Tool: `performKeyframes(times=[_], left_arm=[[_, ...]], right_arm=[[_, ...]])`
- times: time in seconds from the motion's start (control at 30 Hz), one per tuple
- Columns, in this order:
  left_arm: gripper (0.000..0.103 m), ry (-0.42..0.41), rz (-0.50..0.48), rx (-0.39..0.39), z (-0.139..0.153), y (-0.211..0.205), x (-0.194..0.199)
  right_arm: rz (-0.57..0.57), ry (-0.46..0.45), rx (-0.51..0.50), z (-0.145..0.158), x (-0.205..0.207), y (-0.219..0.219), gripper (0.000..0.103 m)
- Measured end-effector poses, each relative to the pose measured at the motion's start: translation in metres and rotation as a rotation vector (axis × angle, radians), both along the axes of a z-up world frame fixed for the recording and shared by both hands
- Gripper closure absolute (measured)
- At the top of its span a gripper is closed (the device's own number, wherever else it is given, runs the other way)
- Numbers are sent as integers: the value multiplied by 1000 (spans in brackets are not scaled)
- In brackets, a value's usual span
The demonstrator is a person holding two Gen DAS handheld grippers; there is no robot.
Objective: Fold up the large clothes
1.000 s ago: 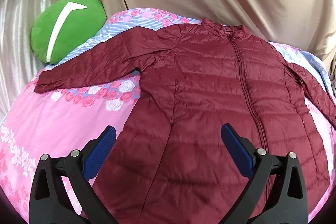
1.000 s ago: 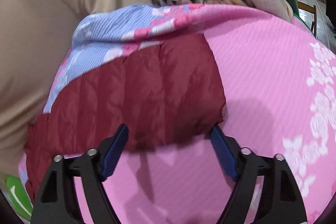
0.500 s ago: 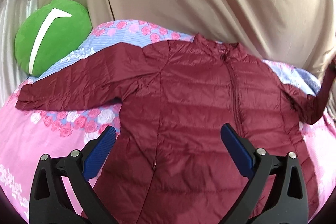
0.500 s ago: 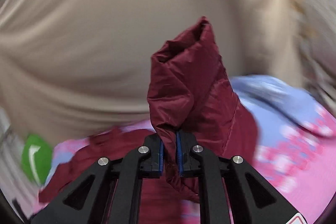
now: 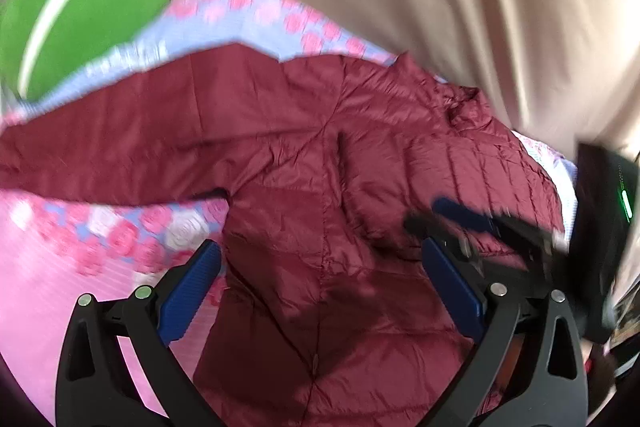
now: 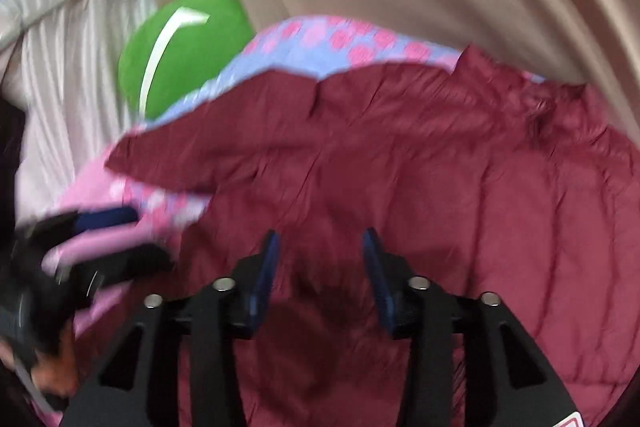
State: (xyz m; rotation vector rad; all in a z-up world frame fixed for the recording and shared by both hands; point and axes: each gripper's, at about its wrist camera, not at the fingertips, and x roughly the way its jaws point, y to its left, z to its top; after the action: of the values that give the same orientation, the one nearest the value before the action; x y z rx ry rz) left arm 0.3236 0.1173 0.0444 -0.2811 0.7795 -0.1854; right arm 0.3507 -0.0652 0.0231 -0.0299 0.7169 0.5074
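I have both tools hanging over the maroon puffer jacket (image 5: 340,227), which lies spread on the bed just ahead of and below the fingers. My left gripper (image 5: 316,291) is parted wide with nothing between its blue pads, poised above the jacket's body near the armpit seam; I judge that stance suits a reach toward the long sleeve (image 5: 120,151) stretched out to its left. My right gripper (image 6: 318,275) stands with a moderate gap between its pads, empty too, right above quilted fabric folded over onto the body, which I take to be the other sleeve. Each tool shows blurred at the edge of the other's view, so they are close together. The surface is a soft pink floral bedspread (image 5: 60,267) with a blue band at the far side. Beyond the jacket hangs a beige curtain (image 5: 400,7), and off to the far left sits a green plush cushion (image 5: 80,7).
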Motion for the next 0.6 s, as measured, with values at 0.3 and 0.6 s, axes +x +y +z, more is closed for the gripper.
performKeyframes(times=[0.3, 0.6], left_arm=[[5, 72, -105, -48, -24, -28, 36], [71, 223, -237, -125, -39, -73, 88]], right_arm=[[-243, -82, 46, 25, -70, -142, 37], [-712, -48, 78, 20, -79, -311, 35]])
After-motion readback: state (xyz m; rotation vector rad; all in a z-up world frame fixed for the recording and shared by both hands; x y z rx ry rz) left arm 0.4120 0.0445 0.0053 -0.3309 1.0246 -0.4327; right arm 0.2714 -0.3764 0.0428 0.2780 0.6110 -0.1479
